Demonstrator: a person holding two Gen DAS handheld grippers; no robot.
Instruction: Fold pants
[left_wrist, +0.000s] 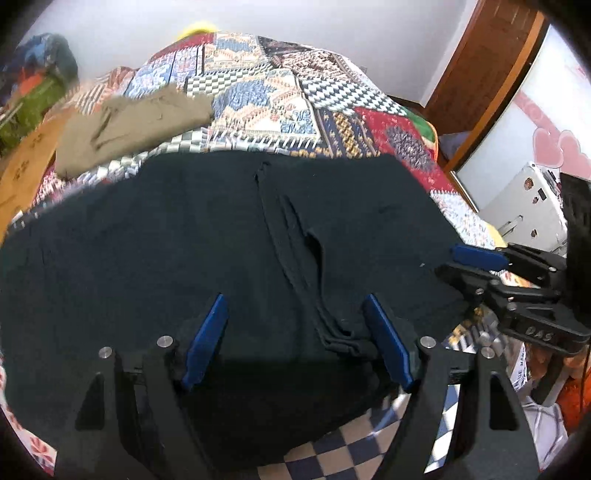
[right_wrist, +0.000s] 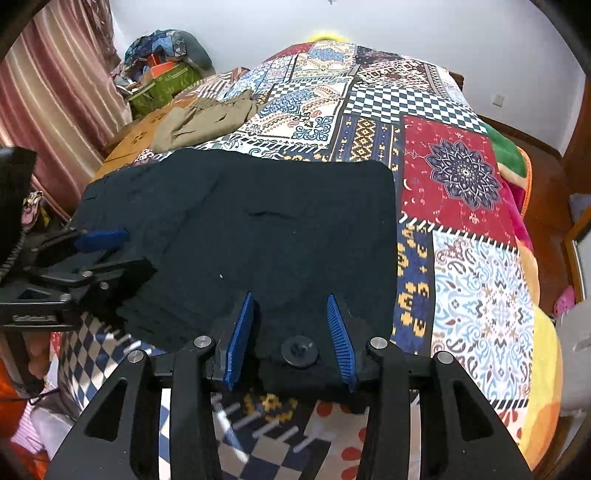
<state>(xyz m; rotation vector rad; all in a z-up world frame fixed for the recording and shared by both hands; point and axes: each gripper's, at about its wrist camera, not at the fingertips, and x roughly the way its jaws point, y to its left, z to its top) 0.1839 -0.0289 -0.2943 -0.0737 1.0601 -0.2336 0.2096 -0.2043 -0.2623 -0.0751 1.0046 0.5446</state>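
While the dark pants (left_wrist: 229, 236) lay spread flat on the patchwork bedspread (right_wrist: 461, 177) of the bed, both tools hovered over their near edge. The left tool (left_wrist: 295, 339) stood wide open, its blue pads astride the central seam and the bunched strap at the hem, gripping nothing. The right tool (right_wrist: 290, 339) was partly open, its pads clear of the cloth on either side of a dark button, so it held nothing either. The garment stretched directly ahead of both tools, its broad side running left to right across them, with the right tool near the right-hand corner and the left nearer the middle. A folded khaki garment (right_wrist: 207, 118) lay well beyond, apart from the pants. Any fold would probably start from this near edge.
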